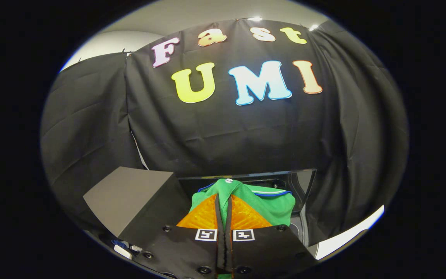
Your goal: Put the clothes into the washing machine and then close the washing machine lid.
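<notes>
You are pinching the green shirt (273, 205) between the gripper (223, 209) fingers, carrying it above the washing machine (304, 186); dropping it in and closing the lid (126, 197) are remaining

The shirt (273, 203) pinched between the fingers of the gripper (223, 209) is bright green with a fine mesh weave, its collar edged in blue and white. The washing machine (300, 186) beyond is glossy black; its raised lid (124, 195) is grey.
</notes>
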Action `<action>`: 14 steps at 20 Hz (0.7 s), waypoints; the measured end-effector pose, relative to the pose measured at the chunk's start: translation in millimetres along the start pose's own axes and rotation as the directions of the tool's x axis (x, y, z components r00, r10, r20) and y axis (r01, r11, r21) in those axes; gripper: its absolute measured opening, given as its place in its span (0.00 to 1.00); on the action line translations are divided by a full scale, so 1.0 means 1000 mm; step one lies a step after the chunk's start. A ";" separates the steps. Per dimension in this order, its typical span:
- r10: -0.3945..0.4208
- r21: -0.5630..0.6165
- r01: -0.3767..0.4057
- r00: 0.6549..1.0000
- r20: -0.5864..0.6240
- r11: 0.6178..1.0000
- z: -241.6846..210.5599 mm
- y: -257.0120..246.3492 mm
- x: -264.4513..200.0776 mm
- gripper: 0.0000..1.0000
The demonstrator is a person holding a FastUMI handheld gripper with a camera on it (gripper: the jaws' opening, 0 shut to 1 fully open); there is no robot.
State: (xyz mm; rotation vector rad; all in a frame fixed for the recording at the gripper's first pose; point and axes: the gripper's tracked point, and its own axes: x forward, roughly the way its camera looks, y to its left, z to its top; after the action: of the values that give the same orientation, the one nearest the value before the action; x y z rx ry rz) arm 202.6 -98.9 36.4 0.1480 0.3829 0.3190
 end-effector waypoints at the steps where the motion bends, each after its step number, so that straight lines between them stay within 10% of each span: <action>1: -0.004 0.000 0.004 1.000 -0.009 1.000 -0.006 -0.004 0.002 0.01; 14: -0.010 -0.010 0.008 0.987 -0.163 1.000 -0.102 -0.023 0.043 0.01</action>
State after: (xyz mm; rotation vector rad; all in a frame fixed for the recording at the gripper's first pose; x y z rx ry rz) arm 207.3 -97.7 -76.3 0.1118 0.5438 0.3248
